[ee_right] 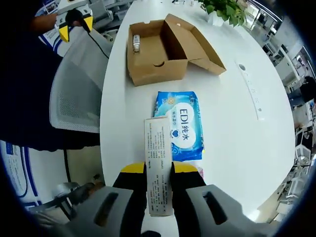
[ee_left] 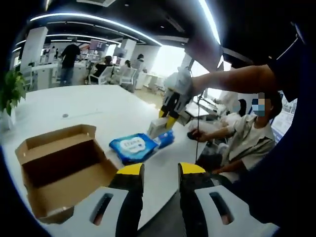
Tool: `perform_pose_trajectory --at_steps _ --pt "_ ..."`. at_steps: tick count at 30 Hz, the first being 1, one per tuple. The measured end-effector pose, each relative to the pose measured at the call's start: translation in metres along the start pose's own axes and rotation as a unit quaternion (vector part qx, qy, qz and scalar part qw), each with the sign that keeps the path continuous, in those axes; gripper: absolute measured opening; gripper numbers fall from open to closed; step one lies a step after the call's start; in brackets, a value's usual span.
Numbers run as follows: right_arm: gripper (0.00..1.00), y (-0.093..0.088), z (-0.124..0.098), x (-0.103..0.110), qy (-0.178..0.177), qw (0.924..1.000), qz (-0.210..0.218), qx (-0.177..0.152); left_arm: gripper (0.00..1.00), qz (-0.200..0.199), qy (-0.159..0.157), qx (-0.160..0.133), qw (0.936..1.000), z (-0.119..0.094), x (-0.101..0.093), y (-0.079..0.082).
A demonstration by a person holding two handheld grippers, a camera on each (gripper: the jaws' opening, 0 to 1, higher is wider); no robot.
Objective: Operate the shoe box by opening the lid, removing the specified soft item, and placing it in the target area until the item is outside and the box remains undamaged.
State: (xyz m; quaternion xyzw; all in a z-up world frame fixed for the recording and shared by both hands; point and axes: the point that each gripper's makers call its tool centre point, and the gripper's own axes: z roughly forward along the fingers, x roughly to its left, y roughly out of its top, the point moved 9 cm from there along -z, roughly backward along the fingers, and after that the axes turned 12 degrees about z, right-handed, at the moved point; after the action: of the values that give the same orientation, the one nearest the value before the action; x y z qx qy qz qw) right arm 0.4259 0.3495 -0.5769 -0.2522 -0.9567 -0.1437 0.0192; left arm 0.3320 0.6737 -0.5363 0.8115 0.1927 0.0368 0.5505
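An open brown shoe box (ee_right: 157, 52) stands on the white table (ee_right: 232, 128), lid flap folded back, with a small bottle (ee_right: 137, 42) inside. In front of it lies a blue pack of wet wipes (ee_right: 180, 124). My right gripper (ee_right: 158, 170) is shut on a slim white printed carton (ee_right: 158, 153), held just above the table beside the wipes. In the left gripper view the same box (ee_left: 59, 165), wipes (ee_left: 133, 147) and right gripper (ee_left: 167, 120) with the carton (ee_left: 157, 128) show. My left gripper (ee_left: 161, 170) hangs open off the table's edge, holding nothing.
A grey mesh chair (ee_right: 79, 84) stands at the table's side. A potted plant (ee_right: 224, 10) and a long white socket strip (ee_right: 251, 91) sit on the far part of the table. A seated person (ee_left: 247, 138) is near the table's end; others are further back.
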Motion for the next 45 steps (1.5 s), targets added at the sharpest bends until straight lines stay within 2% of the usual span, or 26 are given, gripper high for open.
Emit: perform_pose_trajectory --at_steps 5,11,18,22,26,34,41,45 --pt "0.15 -0.018 -0.001 -0.010 0.005 1.0000 0.001 -0.003 0.26 0.010 -0.001 0.009 0.9999 0.020 -0.003 0.009" --pt "0.15 -0.038 -0.002 -0.020 0.013 0.9999 0.002 -0.004 0.26 0.033 0.003 0.036 0.9988 0.047 -0.003 0.016" --pt "0.15 -0.055 0.001 -0.032 0.023 0.9997 0.001 -0.007 0.25 0.055 -0.010 0.066 0.9963 0.084 -0.005 0.023" --pt "0.15 -0.063 0.000 -0.039 0.025 0.9996 0.002 -0.007 0.25 0.060 -0.021 0.073 0.9953 0.104 -0.005 0.027" --pt "0.15 -0.066 -0.002 -0.049 0.022 0.9997 0.003 -0.009 0.25 0.064 -0.031 0.077 0.9945 0.128 -0.004 0.033" --pt "0.15 -0.060 -0.002 -0.076 0.021 0.9997 0.000 -0.010 0.25 0.068 -0.038 0.087 0.9931 0.154 0.002 0.038" --pt "0.15 -0.055 0.004 -0.102 0.021 0.9997 -0.004 -0.010 0.24 0.072 -0.029 0.105 0.9914 0.173 0.021 0.037" --pt "0.15 -0.055 0.003 -0.115 0.018 0.9998 -0.012 -0.001 0.24 0.060 -0.025 0.103 0.9925 0.182 0.033 0.042"
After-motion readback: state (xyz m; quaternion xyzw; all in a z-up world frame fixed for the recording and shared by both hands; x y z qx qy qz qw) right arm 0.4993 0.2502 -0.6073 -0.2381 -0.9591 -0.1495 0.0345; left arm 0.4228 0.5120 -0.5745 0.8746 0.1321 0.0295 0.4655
